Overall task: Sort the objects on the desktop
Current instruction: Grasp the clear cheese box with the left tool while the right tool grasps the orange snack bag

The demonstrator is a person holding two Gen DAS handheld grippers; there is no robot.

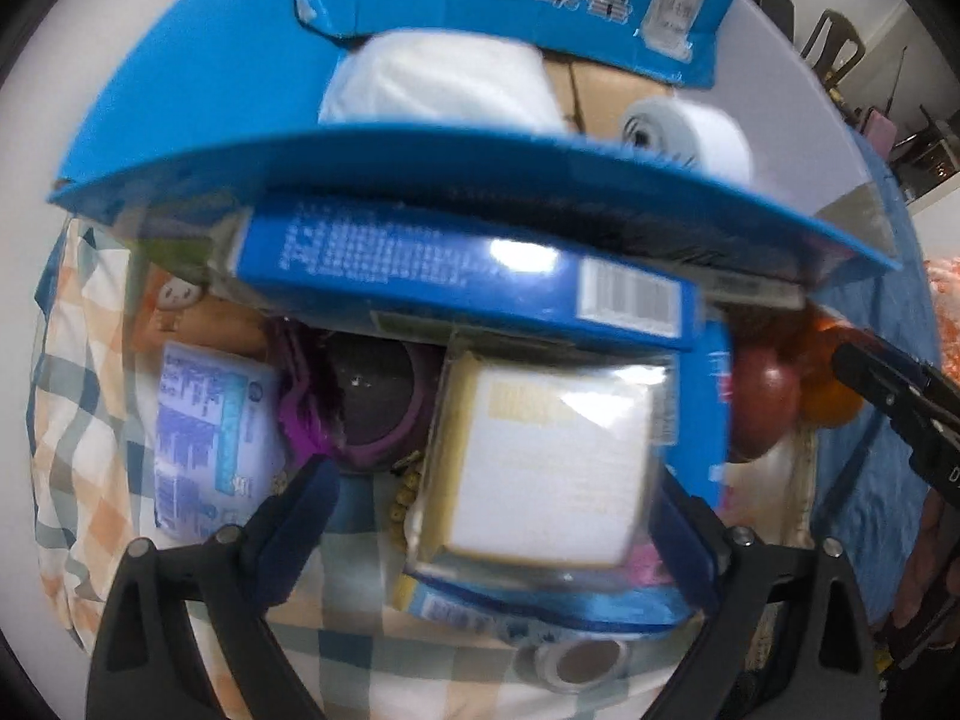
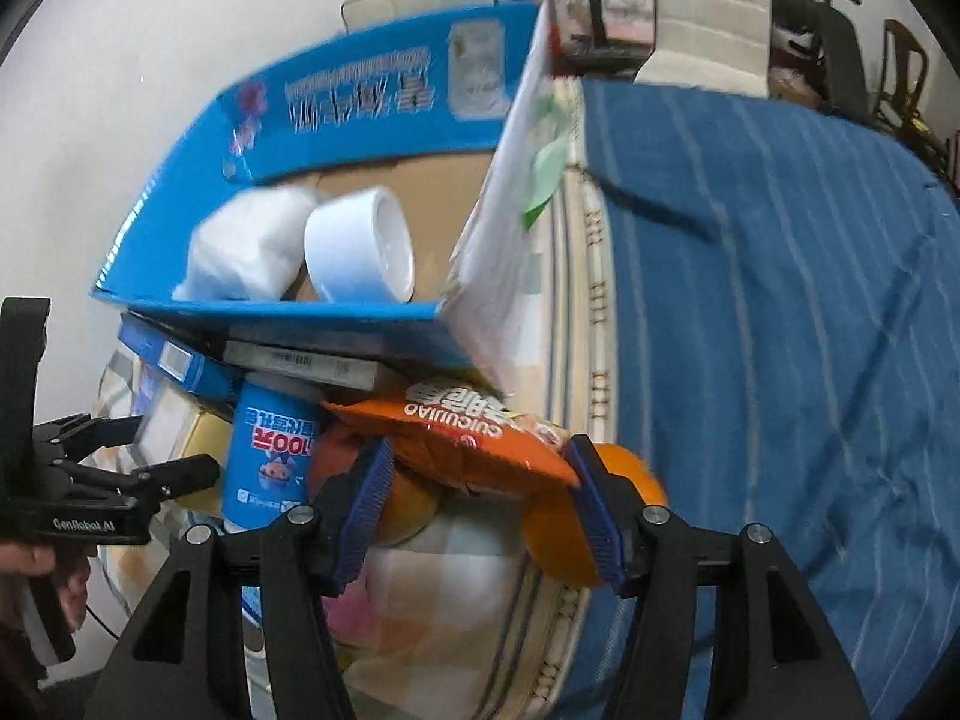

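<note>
Orange snack bag [image 2: 474, 444] shows only between right tongs [image 2: 480, 510].

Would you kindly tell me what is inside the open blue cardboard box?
Inside the open blue cardboard box lie a white tape roll and a white soft bundle on its brown floor. The near wall hides whatever sits just behind it.

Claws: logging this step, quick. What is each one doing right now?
Left claw: open, fingers either side of a clear-wrapped box, not gripping.
Right claw: open around an orange snack bag.

White wall [image 2: 150, 90]; cream chairs [image 2: 708, 18] behind a blue striped cloth [image 2: 780, 270]
</note>
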